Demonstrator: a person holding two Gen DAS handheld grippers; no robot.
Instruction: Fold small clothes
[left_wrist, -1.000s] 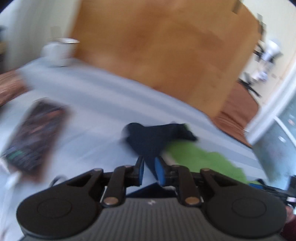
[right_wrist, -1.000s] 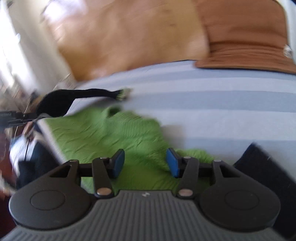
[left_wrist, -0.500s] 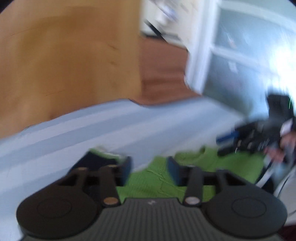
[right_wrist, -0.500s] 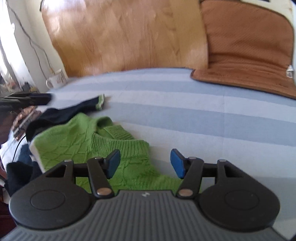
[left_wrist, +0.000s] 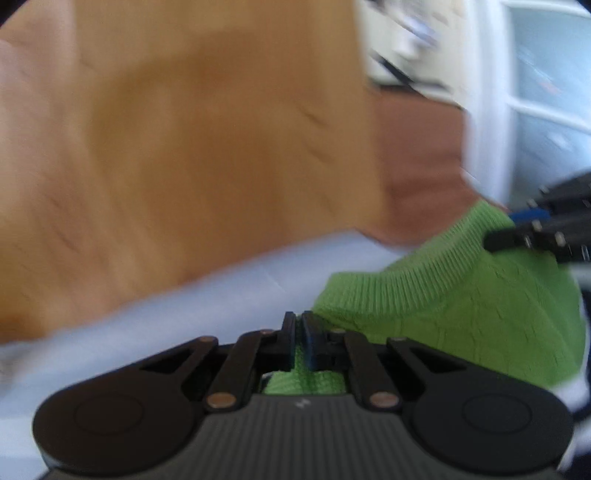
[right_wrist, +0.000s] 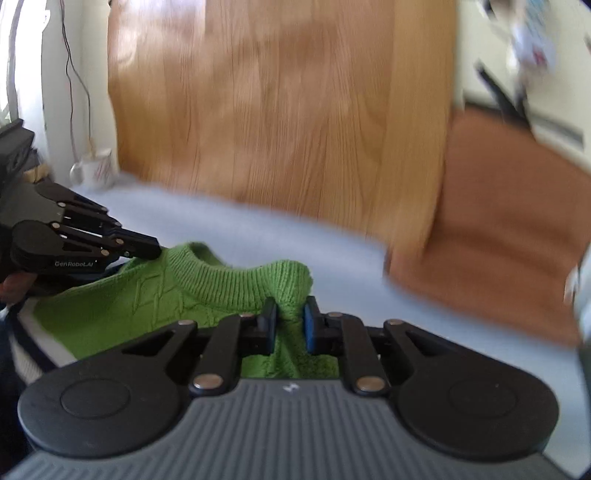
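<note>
A small green knit sweater (left_wrist: 461, 306) with a ribbed neck hangs stretched between both grippers above the pale blue striped bed sheet (left_wrist: 166, 325). My left gripper (left_wrist: 298, 339) is shut on one shoulder of the sweater; it also shows at the left of the right wrist view (right_wrist: 147, 251). My right gripper (right_wrist: 290, 328) is shut on the other shoulder of the green sweater (right_wrist: 155, 299); its fingers show at the right edge of the left wrist view (left_wrist: 517, 232). The lower part of the sweater is hidden behind the grippers.
A wooden headboard (right_wrist: 277, 110) stands behind the bed. A white mug (right_wrist: 94, 173) sits at the far left by the wall. A brown pillow (right_wrist: 498, 229) lies at the right. Dark and white clothes (right_wrist: 22, 354) lie under the sweater at the left.
Both grippers went from open to shut, each on a shoulder of the green sweater, and raised it off the sheet. The left gripper swung right, away from the phone and dark garment.
</note>
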